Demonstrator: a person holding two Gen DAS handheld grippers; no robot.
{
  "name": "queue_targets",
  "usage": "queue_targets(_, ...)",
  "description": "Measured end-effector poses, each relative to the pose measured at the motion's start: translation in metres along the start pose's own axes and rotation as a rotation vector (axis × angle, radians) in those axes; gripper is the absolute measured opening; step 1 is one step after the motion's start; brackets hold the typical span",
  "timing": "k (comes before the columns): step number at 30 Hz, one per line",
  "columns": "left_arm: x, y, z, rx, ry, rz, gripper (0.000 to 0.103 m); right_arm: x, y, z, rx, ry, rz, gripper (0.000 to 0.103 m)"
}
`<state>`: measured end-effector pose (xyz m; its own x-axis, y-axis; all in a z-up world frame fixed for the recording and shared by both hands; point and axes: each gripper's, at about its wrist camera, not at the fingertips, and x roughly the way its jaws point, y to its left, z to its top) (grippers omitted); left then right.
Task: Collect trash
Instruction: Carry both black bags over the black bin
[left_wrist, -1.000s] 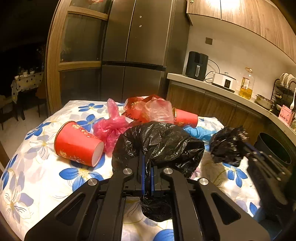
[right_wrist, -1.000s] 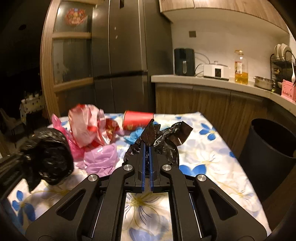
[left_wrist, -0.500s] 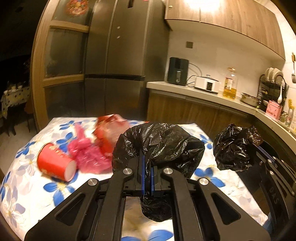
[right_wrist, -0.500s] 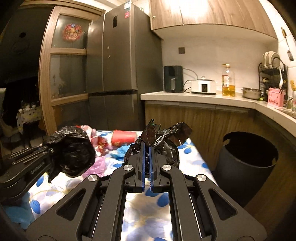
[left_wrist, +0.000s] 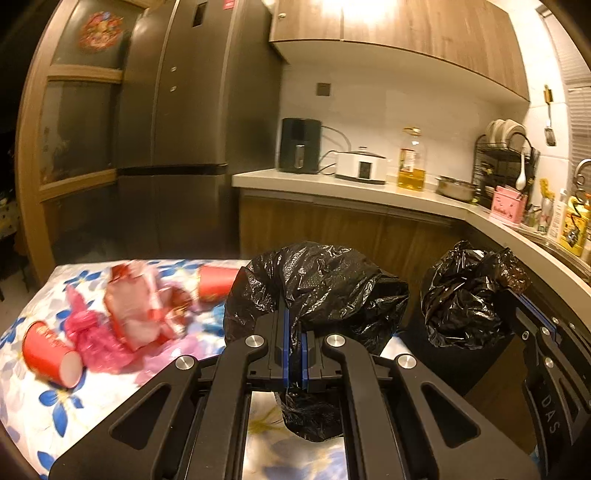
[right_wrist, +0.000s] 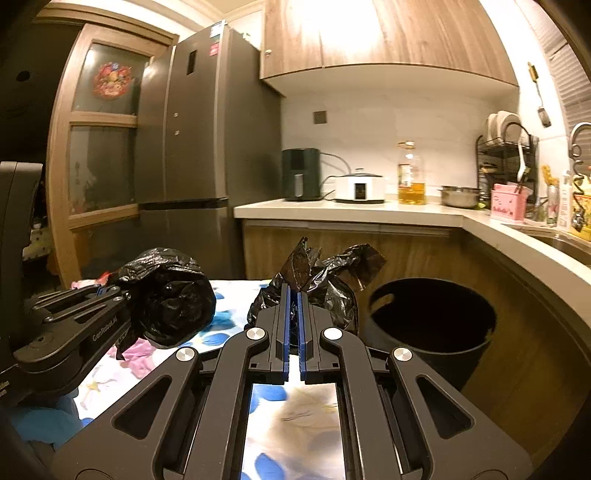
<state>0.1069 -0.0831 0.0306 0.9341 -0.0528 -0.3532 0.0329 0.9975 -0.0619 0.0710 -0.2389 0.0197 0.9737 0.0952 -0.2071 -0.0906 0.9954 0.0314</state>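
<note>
Both tools are carrying a black trash bag above the flowered tablecloth: the left gripper is pinching one bunch, the right gripper the other bunch. Red paper cups and pink plastic bags are lying blurred behind. A dark bin is standing by the wooden counter, near the refrigerator.

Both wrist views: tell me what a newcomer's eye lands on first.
The crumpled black bag, pinched at two spots by the left gripper and right gripper, fills the middle of both views. Red cups and pink plastic litter the floral table at left. A dark bin stands open at right, under the counter.
</note>
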Motion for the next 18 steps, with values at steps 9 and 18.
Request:
queue_targets(9,0.012,-0.049,0.019,0.049,-0.041,-0.082,0.004,-0.004,-0.052,0.012,0.028,-0.038,-0.121,0.003)
queue_targets(18,0.037,-0.105,0.035,0.078,-0.07,-0.201,0.004,0.002,-0.113,0.018,0.065,-0.048,-0.219,0.004)
